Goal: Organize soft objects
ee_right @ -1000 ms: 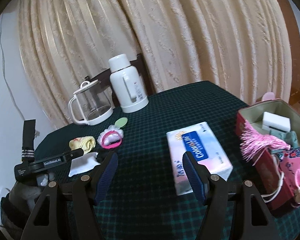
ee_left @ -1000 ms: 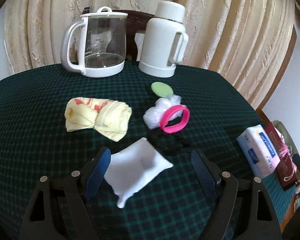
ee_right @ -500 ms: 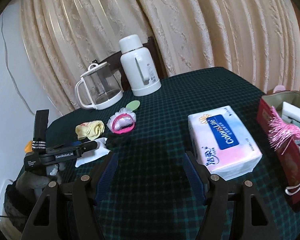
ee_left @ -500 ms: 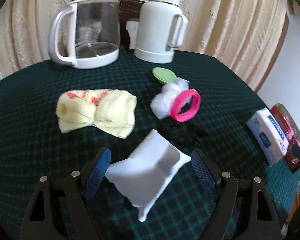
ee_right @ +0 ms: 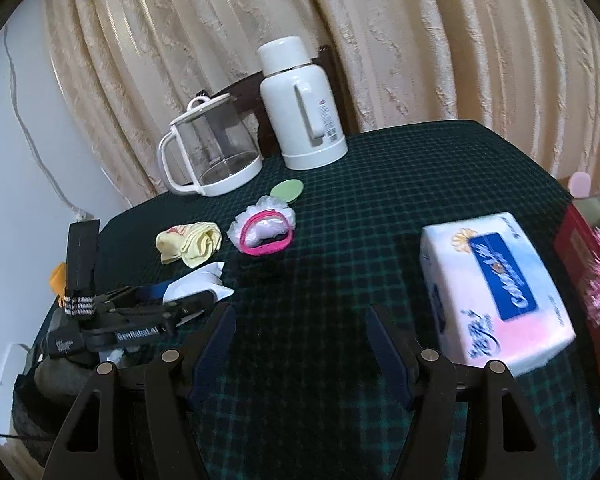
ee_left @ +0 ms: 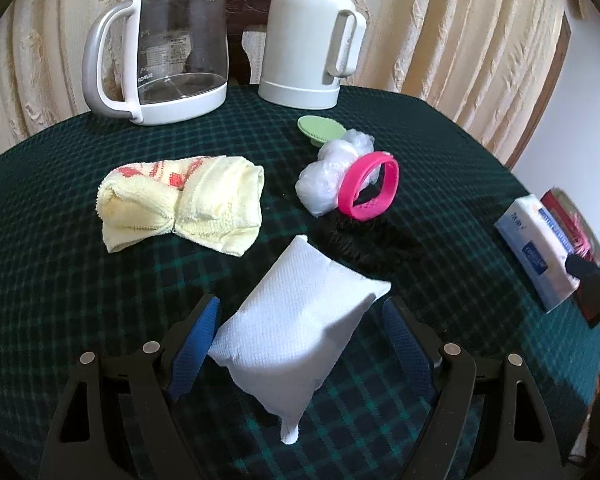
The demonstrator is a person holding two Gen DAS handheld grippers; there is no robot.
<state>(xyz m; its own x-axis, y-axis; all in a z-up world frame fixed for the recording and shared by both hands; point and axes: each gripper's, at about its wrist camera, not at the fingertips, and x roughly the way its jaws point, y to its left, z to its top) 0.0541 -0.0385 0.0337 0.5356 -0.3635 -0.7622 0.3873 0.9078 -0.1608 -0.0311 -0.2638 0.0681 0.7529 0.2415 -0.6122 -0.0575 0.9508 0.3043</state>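
A white folded cloth [ee_left: 300,320] lies on the dark green checked table between the blue pads of my left gripper [ee_left: 300,340], which is open around it; it also shows in the right wrist view [ee_right: 198,280]. A yellow towel with red pattern [ee_left: 184,204] lies beyond it to the left. A white plastic puff with a pink ring [ee_left: 348,184] and a black furry item [ee_left: 360,240] lie to the right. My right gripper [ee_right: 300,340] is open and empty over the table, left of a tissue pack [ee_right: 496,288].
A glass kettle [ee_left: 160,52] and a white thermos [ee_left: 312,36] stand at the back before a curtain. A green disc [ee_left: 320,128] lies near the thermos. A red box [ee_right: 588,280] stands at the table's right edge, beyond the tissue pack.
My left gripper has moved forward and lower, so the white cloth now sits between its pads. My right gripper has swung left, shifting the tissue pack and red box to the right of its view.
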